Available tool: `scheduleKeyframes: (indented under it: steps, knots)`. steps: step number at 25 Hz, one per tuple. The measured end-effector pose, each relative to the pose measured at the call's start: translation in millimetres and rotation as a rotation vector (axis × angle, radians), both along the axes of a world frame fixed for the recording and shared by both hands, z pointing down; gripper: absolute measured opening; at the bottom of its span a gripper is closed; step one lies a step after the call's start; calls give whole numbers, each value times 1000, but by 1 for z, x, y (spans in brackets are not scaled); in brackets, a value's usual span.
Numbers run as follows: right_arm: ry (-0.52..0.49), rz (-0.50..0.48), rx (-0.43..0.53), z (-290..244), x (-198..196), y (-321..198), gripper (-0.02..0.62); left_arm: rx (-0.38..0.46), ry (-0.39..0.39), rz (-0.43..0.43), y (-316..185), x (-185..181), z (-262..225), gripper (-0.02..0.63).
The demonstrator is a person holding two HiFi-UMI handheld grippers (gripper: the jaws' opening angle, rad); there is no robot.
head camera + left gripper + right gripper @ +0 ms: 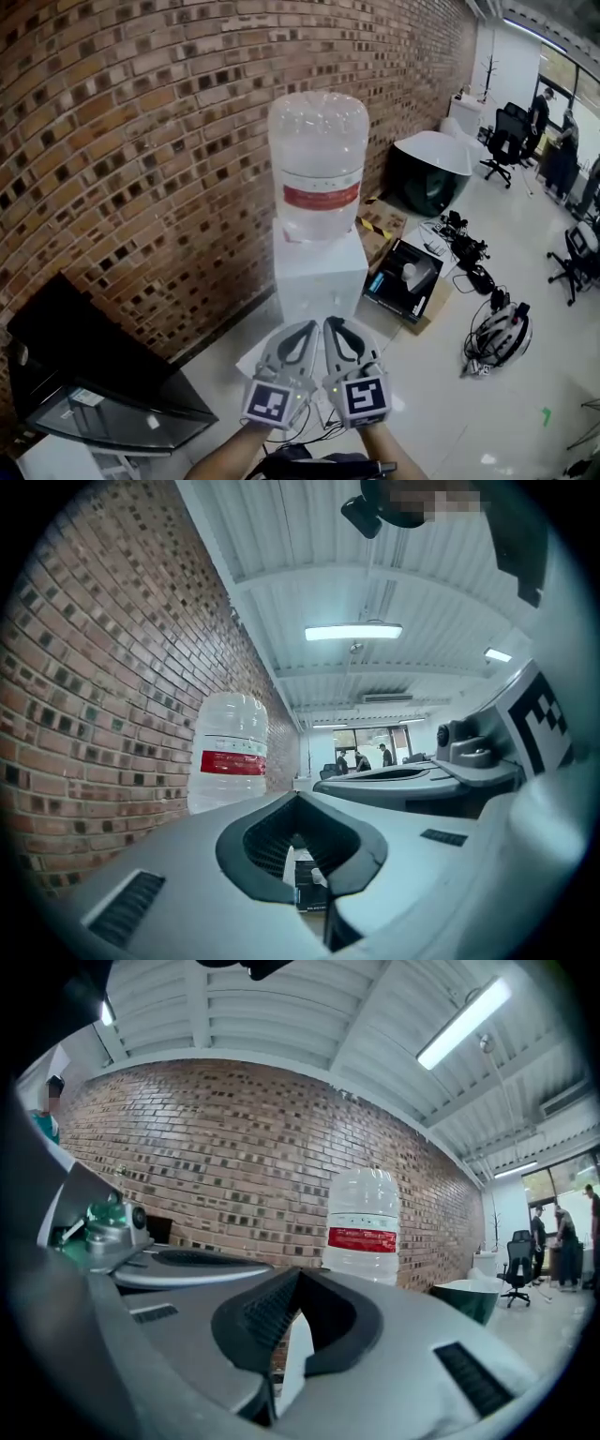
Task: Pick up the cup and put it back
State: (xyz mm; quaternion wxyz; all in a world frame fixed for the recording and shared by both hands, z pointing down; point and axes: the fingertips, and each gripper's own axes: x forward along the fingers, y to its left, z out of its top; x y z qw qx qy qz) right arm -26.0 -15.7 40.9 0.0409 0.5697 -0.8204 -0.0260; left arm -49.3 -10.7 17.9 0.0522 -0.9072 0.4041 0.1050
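No cup shows in any view. A white water dispenser (319,277) with a big clear bottle (317,164) and red label stands against the brick wall. Both grippers are held side by side just in front of it, pointing at its base. My left gripper (308,326) is shut with nothing in it; in its own view its tips (298,799) meet, and the bottle (228,761) is ahead on the left. My right gripper (331,322) is also shut and empty, its tips (298,1274) together below the bottle (364,1227).
A black screen (94,375) leans at lower left. An open cardboard box (408,281), cables and a helmet (502,333) lie on the floor to the right. Farther back are a dark green tub (431,173), office chairs and people (553,131).
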Motion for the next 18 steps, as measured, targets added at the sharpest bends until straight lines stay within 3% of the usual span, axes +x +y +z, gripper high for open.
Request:
scheduleKeyframes:
  steps: [6,18]
  knots:
    - [17,2,-4,1,-2,-30,5,-5,-5,24,-28,1,-1,-8]
    - [14,-66,0,8,24,-68,5,-9,-12,-38,-64,28,5,-8]
